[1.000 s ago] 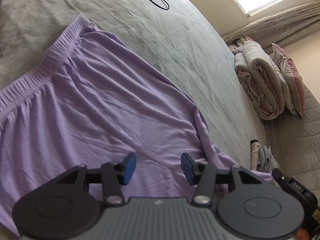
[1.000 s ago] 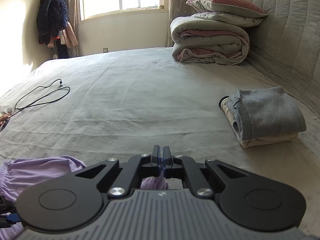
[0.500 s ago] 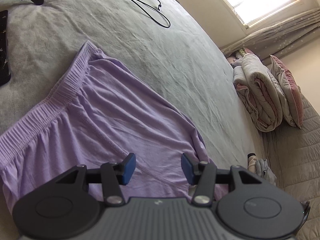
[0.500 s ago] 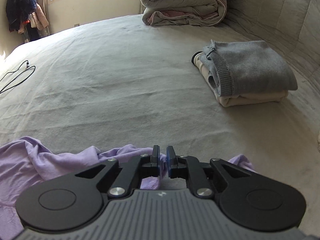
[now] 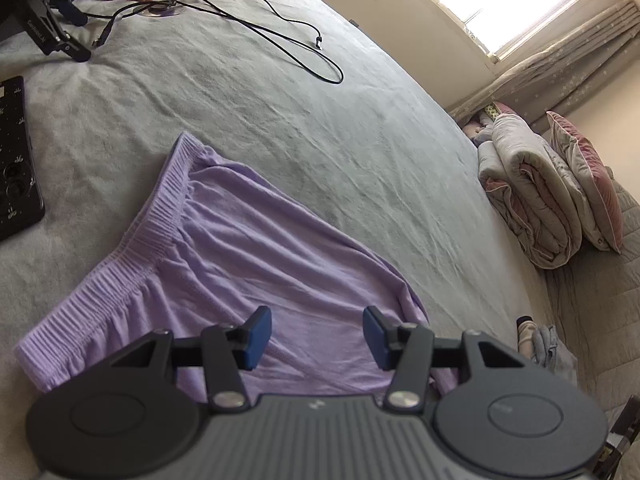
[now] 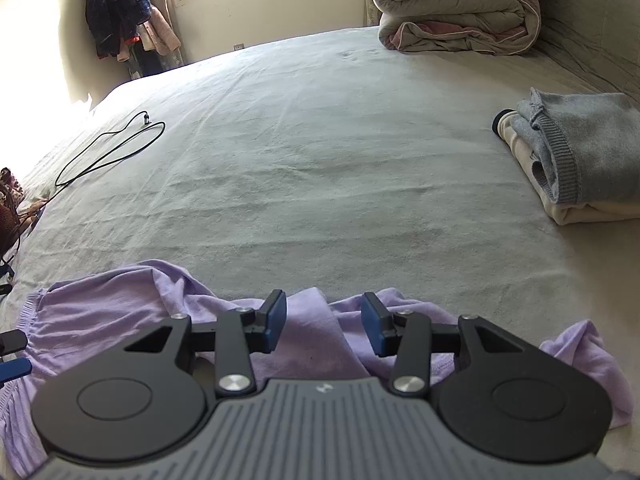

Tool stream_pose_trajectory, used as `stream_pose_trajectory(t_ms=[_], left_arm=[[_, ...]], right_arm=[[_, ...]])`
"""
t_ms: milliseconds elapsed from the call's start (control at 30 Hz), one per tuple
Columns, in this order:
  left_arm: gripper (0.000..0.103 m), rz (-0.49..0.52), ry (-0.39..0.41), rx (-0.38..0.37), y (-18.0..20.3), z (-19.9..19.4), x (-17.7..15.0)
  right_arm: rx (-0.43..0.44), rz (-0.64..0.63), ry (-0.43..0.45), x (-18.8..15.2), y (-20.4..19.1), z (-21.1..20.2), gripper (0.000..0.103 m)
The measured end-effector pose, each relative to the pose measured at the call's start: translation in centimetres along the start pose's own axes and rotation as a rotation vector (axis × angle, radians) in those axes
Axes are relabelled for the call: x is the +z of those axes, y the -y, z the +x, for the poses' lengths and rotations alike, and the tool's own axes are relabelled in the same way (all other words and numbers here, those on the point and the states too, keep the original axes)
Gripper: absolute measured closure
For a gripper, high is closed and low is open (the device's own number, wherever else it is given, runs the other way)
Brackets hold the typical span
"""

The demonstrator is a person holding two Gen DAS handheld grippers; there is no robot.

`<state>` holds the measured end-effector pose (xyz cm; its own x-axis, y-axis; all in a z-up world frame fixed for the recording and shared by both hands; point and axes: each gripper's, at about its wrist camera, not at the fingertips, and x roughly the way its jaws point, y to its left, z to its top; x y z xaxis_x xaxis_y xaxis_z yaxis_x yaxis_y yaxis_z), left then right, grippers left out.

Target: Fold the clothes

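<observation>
The lilac shorts (image 5: 248, 264) lie spread on the grey bedsheet (image 5: 360, 152), and every other place here is given from them. Their ribbed waistband (image 5: 132, 252) runs along the side nearest the black phone-like slab (image 5: 16, 160), which rests on the sheet just beyond that band. The left gripper (image 5: 316, 336) hangs over the shorts' lower part with its 2 blue pads (image 5: 256, 338) standing apart and nothing pinched between them; the cloth is only seen behind the gap. In the right wrist view the shorts (image 6: 120, 320) show a bunched, rumpled edge, and the right gripper (image 6: 324, 326) is above that edge, its jaws opening, with a ridge of lilac cloth showing in the gap but neither pad pressing on it. Well beyond the shorts, across bare sheet, a looped black cable (image 6: 116, 152) lies on the bed. Off to the right of the shorts sit 2 folded garments, grey on cream (image 6: 580, 160). Farther still, at the headboard, is a rolled quilt (image 6: 456, 8).
</observation>
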<state>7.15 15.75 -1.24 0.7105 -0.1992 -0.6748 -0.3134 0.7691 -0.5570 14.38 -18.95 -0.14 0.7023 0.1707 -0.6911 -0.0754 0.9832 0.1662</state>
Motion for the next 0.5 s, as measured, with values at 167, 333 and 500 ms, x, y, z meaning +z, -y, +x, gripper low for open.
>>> stream_pose_trajectory(t_ms=[167, 333, 500], left_arm=[[0.051, 0.031, 0.019, 0.043, -0.7, -0.5, 1.6], [0.051, 0.069, 0.063, 0.123, -2.4, -1.2, 3.7], [0.051, 0.095, 0.108, 0.201, -4.2, -1.2, 5.5]], right_arm=[[0.019, -0.045, -0.001, 0.3, -0.8, 0.5, 0.057], [0.047, -0.076, -0.006, 0.5, -1.8, 1.1, 0.057], [0.085, -0.116, -0.010, 0.6, -3.0, 2.0, 0.057]])
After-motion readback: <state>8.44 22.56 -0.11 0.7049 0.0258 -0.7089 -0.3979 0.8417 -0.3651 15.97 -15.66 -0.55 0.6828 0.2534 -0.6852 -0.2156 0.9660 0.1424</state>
